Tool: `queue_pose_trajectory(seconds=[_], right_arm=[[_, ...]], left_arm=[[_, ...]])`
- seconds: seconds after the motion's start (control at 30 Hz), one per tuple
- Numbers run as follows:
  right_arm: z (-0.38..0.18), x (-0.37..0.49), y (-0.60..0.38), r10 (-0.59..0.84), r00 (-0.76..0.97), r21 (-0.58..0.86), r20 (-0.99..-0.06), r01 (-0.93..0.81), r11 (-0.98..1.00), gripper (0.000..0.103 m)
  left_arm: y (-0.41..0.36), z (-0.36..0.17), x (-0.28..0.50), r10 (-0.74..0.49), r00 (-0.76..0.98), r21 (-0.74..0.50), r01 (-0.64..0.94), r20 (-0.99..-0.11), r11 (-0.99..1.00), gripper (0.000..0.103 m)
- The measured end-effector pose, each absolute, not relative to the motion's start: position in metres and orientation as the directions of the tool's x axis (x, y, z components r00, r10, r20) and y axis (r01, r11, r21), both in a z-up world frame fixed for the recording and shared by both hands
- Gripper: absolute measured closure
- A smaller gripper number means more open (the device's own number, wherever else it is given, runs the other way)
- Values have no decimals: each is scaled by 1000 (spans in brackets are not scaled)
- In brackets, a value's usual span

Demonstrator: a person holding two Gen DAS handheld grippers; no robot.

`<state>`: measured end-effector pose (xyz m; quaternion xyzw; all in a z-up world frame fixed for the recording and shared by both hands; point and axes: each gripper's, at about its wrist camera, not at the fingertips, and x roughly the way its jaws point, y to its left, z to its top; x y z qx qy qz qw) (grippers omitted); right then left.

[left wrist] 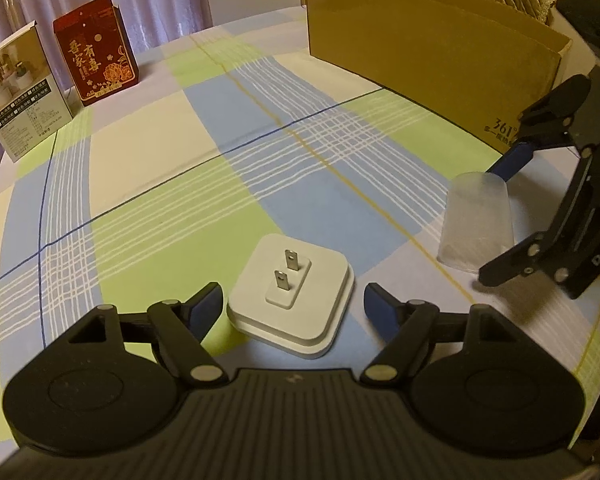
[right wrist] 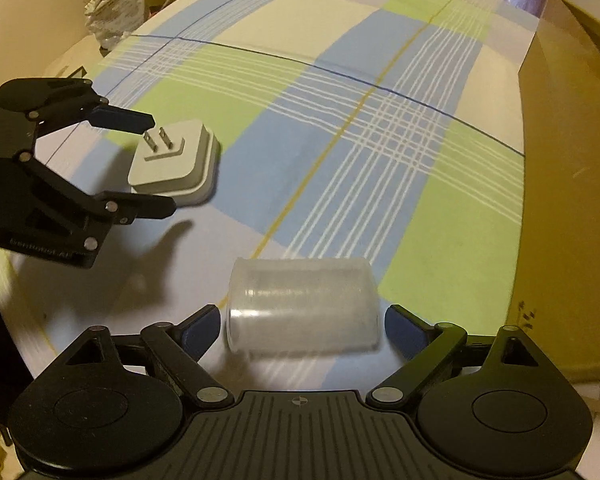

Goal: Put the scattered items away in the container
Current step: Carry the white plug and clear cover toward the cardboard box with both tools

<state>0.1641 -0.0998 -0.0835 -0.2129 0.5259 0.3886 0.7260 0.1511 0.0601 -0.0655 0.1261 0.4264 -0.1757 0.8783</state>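
A white square plug adapter (left wrist: pixel 296 300) lies prongs-up on the plaid cloth, between the open fingers of my left gripper (left wrist: pixel 294 308); the pads stand apart from its sides. The same adapter (right wrist: pixel 176 164) and left gripper (right wrist: pixel 156 164) show at the left of the right wrist view. A frosted clear plastic cup (right wrist: pixel 304 304) lies on its side between the spread fingers of my right gripper (right wrist: pixel 302 328), untouched. In the left wrist view the cup (left wrist: pixel 476 220) sits at the right, framed by the right gripper (left wrist: pixel 496 220). The cardboard box (left wrist: pixel 432 44) stands open at the back right.
A red gift box (left wrist: pixel 96 52) and a white product box (left wrist: pixel 20 92) stand upright at the table's far left. The cardboard box wall (right wrist: pixel 572 200) rises close on the right in the right wrist view. A crumpled plastic bag (right wrist: pixel 116 12) lies beyond the table edge.
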Motion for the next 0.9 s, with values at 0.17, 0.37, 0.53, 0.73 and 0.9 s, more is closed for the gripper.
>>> queue_pose_trajectory(seconds=[0.17, 0.37, 0.53, 0.73, 0.9], right_arm=[[-86, 162, -94, 317, 167, 56, -934, -806, 590, 26], [-83, 156, -101, 320, 181, 51, -930, -800, 598, 29], [-80, 154, -108, 336, 180, 73, -924, -781, 621, 29], [-79, 154, -112, 345, 182, 90, -921, -761, 642, 29], [-78, 153, -114, 351, 193, 94, -916, -749, 655, 29]], left_arm=[[58, -67, 154, -209, 566, 67, 427, -797, 902, 29], [55, -71, 162, -200, 559, 90, 449, -805, 889, 29], [58, -70, 162, -226, 518, 9, 412, -825, 911, 29], [52, -63, 153, -277, 498, -41, 433, -822, 901, 30], [49, -70, 161, -198, 522, 5, 362, -829, 932, 30]])
